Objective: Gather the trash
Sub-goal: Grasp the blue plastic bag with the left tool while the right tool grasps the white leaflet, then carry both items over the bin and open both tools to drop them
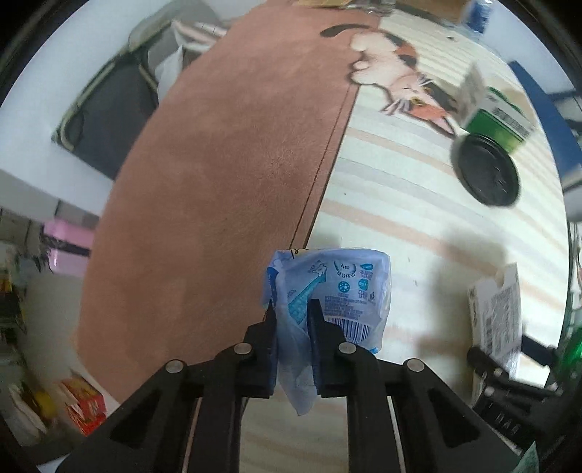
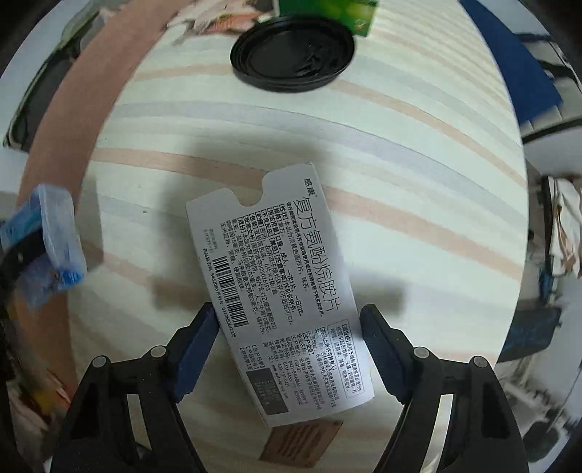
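My left gripper (image 1: 291,309) is shut on a crumpled blue plastic wrapper (image 1: 338,291) and holds it above the striped cloth (image 1: 400,203). The wrapper also shows at the left edge of the right wrist view (image 2: 58,240). My right gripper (image 2: 289,313) is shut on a white medicine box (image 2: 276,283) with black print and a barcode, held above the cloth; its fingers press the box's two sides. The box shows at the right of the left wrist view (image 1: 498,313). A black round lid (image 2: 294,54) and a green carton (image 2: 345,14) lie further off on the cloth.
A brown mat (image 1: 225,163) lies left of the striped cloth, which has a cat picture (image 1: 396,72). A dark bag (image 1: 112,109) and pink boxes (image 1: 69,247) sit on the floor at left. A blue object (image 2: 509,65) lies at the right.
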